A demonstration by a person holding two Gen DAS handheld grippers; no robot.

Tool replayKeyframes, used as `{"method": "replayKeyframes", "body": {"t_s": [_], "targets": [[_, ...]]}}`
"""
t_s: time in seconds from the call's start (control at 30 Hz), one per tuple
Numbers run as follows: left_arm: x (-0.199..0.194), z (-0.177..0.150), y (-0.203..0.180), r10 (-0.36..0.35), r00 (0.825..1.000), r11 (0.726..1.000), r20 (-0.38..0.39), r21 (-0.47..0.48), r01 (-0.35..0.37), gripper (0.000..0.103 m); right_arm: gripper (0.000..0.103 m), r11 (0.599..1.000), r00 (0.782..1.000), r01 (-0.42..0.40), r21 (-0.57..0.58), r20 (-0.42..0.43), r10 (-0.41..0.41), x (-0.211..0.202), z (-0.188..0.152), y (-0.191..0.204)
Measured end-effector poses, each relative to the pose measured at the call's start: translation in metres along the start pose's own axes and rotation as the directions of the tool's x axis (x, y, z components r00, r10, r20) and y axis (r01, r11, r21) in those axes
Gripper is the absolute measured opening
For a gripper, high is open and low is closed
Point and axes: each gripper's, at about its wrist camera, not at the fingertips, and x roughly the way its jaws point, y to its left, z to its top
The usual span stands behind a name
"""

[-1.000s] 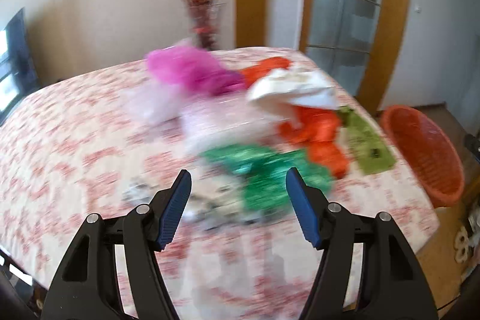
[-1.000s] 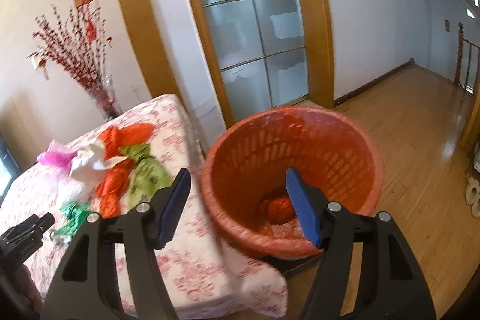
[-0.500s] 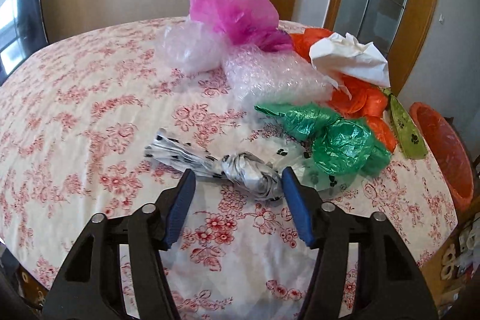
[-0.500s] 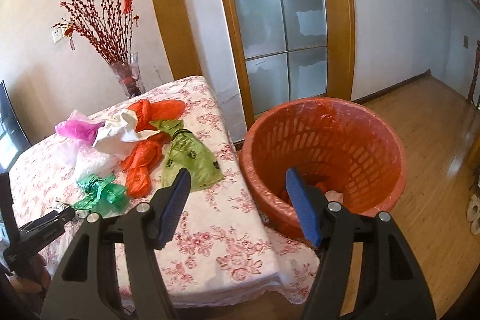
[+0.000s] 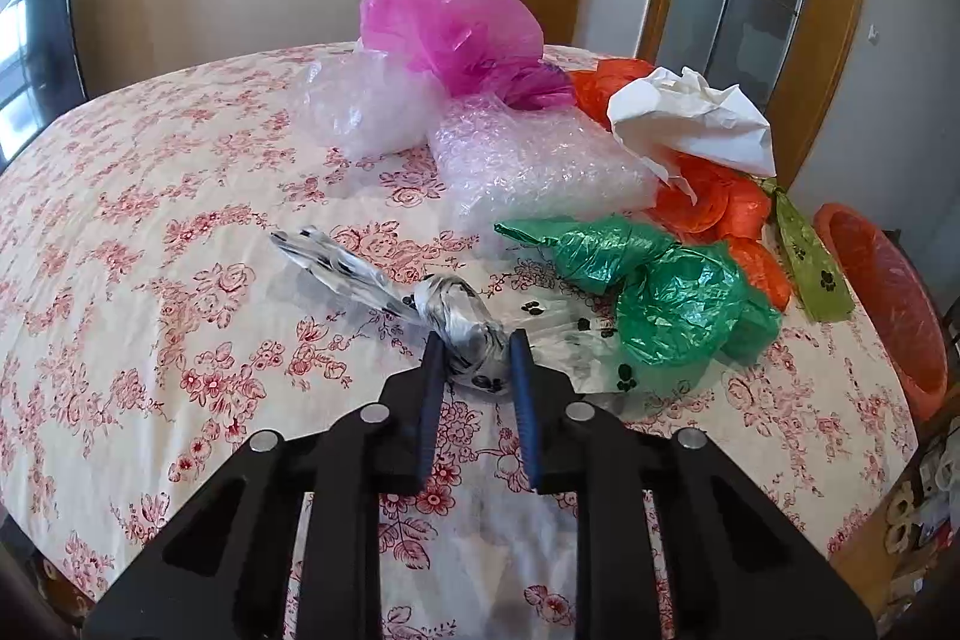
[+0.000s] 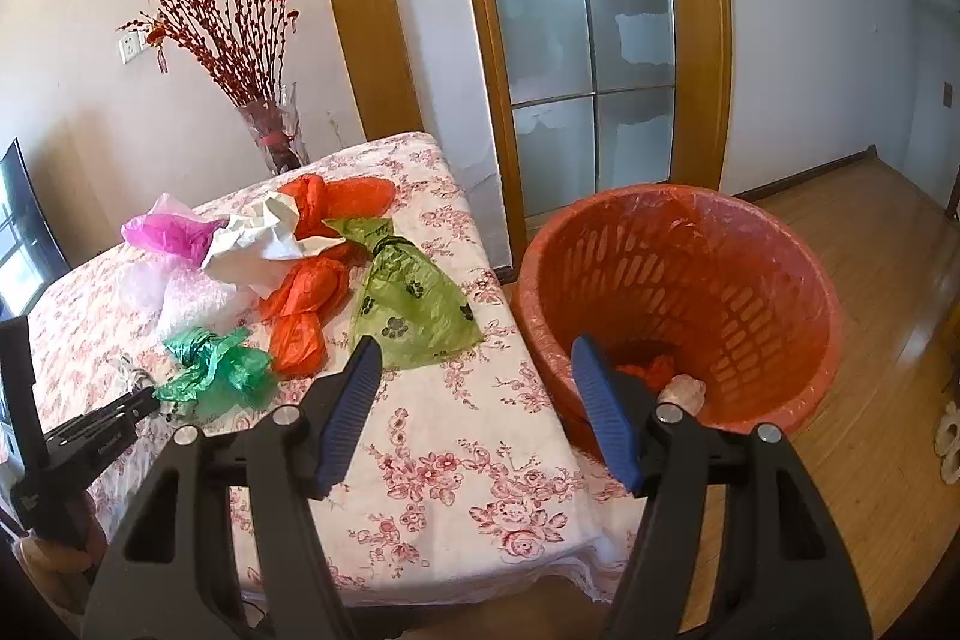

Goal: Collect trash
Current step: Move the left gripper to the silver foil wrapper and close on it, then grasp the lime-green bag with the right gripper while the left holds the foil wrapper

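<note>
So I was still pretty early in the cleanup. The round orange plastic laundry-style basket (image 6: 678, 304) off the table's right edge only had a couple of scraps in the bottom, something orange and something pale, while most of the trash was still on the floral red-and-cream tablecloth (image 5: 150, 232): the puffy pink plastic bag (image 5: 447, 25) at the far side, two clear bubble-wrap wads (image 5: 534, 160), the crumpled white paper (image 5: 690, 124), the orange plastic bags (image 5: 714, 202), the olive-green paw-print bag (image 6: 414, 307) and the crinkly green plastic bag (image 5: 672, 298). My left tongs (image 5: 477, 358) had just been closing and were clamped on the knot of the twisted white bag with black paw prints (image 5: 462, 328), which was still lying on the cloth near me, not lifted yet. Half a second earlier that knot only sat between wide-open jaws. My right tongs (image 6: 477, 388) stayed apart and empty, hanging near the table's right edge, and their view had swung from the basket toward the table.
</note>
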Motion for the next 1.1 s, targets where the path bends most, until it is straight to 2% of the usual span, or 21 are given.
{"method": "replayKeyframes", "body": {"t_s": [0.27, 0.5, 0.77, 1.1], "targets": [[-0.005, 0.003, 0.007, 0.005, 1.0, 1.0, 0.015, -0.001, -0.005, 0.016, 0.065, 1.0, 1.0, -0.016, -0.018, -0.024, 0.016, 0.013, 0.0, 0.01], [-0.011, 0.014, 0.028, 0.026, 0.999, 0.999, 0.044, -0.023, -0.025, 0.016, 0.065, 0.996, 0.998, -0.051, -0.076, -0.036, 0.048, 0.034, 0.007, 0.037], [-0.017, 0.033, 0.048, 0.039, 0.996, 0.999, 0.079, -0.038, -0.036, 0.015, 0.065, 0.995, 0.994, -0.066, -0.074, -0.09, 0.06, 0.09, 0.038, 0.054], [-0.008, 0.064, 0.05, 0.044, 0.992, 0.999, 0.115, -0.028, -0.041, 0.016, 0.065, 0.994, 0.985, -0.035, -0.102, -0.172, 0.017, 0.152, 0.058, 0.066]]}}
